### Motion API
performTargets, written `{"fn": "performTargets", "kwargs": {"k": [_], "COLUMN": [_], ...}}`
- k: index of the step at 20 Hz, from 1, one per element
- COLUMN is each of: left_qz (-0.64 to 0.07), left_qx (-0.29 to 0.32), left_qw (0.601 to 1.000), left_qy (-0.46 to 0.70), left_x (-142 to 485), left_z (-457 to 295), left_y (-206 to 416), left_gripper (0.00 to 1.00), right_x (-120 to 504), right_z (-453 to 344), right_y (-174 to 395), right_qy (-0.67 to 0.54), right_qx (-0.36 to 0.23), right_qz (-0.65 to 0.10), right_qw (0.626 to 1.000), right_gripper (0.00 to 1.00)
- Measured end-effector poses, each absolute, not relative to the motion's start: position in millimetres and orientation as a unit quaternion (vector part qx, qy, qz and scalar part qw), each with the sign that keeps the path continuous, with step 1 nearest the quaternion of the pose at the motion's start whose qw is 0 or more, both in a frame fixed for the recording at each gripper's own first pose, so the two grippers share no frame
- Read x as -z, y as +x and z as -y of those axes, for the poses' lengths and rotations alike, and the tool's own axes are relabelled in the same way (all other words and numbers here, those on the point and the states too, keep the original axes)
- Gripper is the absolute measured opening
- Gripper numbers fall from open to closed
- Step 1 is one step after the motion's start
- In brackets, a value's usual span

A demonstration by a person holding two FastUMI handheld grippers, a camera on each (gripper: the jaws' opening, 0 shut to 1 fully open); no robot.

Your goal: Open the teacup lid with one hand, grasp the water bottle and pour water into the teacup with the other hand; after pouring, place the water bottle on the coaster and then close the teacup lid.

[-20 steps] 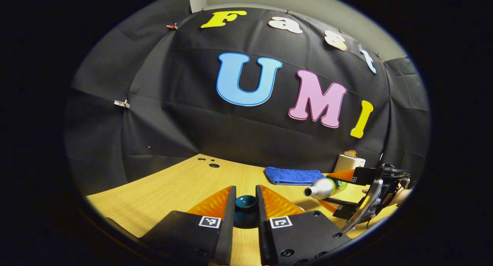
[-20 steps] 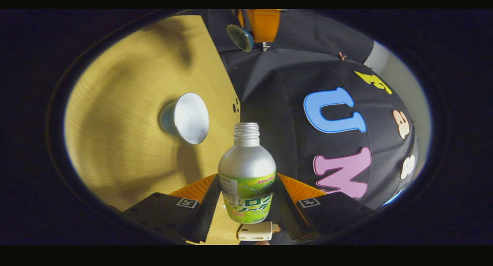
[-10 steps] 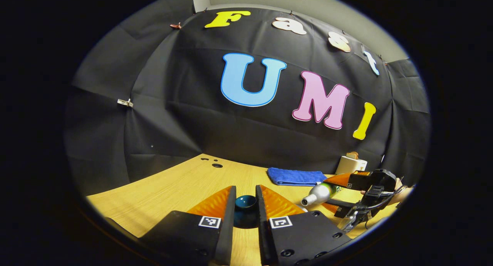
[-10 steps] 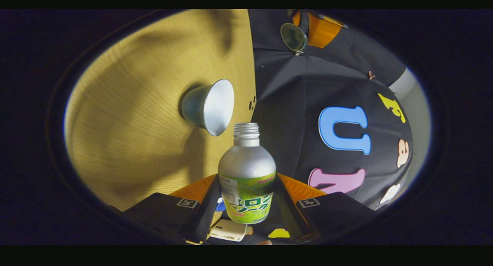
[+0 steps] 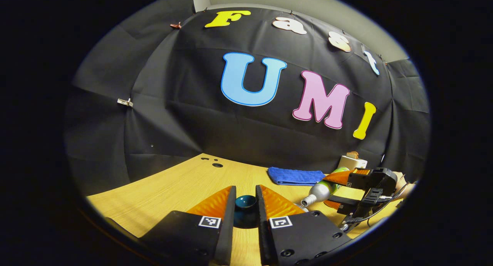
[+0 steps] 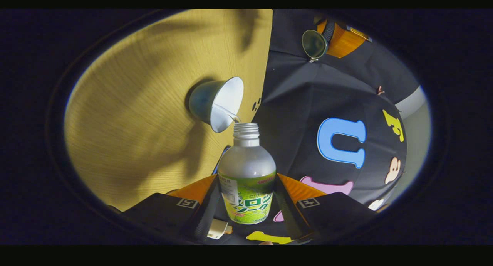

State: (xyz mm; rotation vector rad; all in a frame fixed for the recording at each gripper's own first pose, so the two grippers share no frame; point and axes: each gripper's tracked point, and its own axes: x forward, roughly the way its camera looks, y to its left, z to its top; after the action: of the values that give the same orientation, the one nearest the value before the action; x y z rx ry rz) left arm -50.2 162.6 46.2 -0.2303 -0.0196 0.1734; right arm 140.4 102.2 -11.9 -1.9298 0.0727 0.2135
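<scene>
My right tool is clamped on the water bottle, both fingers pressed against its labelled lower body, and the bottle is tipped so its open neck sits just at the rim of the teacup on the worktop. A thin stream of water runs from the neck into the cup, so I judge the pour is under way. From the left gripper view, the bottle slants mouth-down in that tool.

My left tool is closed on the knob of the teacup lid, held up clear of the worktop. Behind lie a blue cloth and a small white container.

The bottle looks like thin metal, light and smooth, likely slippery if wet; I would keep hold low on the label and avoid squeezing harder. The cup and lid look ceramic and fragile, so the lid wants a gentle, level return by its knob. I can't make out the coaster.
</scene>
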Motion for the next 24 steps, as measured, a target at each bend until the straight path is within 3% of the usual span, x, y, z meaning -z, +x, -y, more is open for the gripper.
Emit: {"fn": "performTargets", "kwargs": {"k": [14, 23, 24], "left_qz": [0.007, 0.007, 0.007], "left_qx": [-0.084, -0.084, -0.083], "left_qw": [0.989, 0.989, 0.989], "left_qy": [-0.119, -0.122, -0.123], "left_x": [-45, -45, -45], "left_z": [-162, -164, -163], "left_y": [-51, -51, -51], "left_gripper": [0.31, 0.31, 0.31], "right_x": [-16, -39, -41], "right_z": [-111, -128, -128], "right_y": [147, 155, 156], "right_qy": [-0.869, -0.908, -0.911], "right_qx": [-0.077, -0.068, -0.068], "right_qz": [0.002, 0.041, 0.044], "right_qw": [0.488, 0.411, 0.403], "right_gripper": [0.78, 0.78, 0.75]}}
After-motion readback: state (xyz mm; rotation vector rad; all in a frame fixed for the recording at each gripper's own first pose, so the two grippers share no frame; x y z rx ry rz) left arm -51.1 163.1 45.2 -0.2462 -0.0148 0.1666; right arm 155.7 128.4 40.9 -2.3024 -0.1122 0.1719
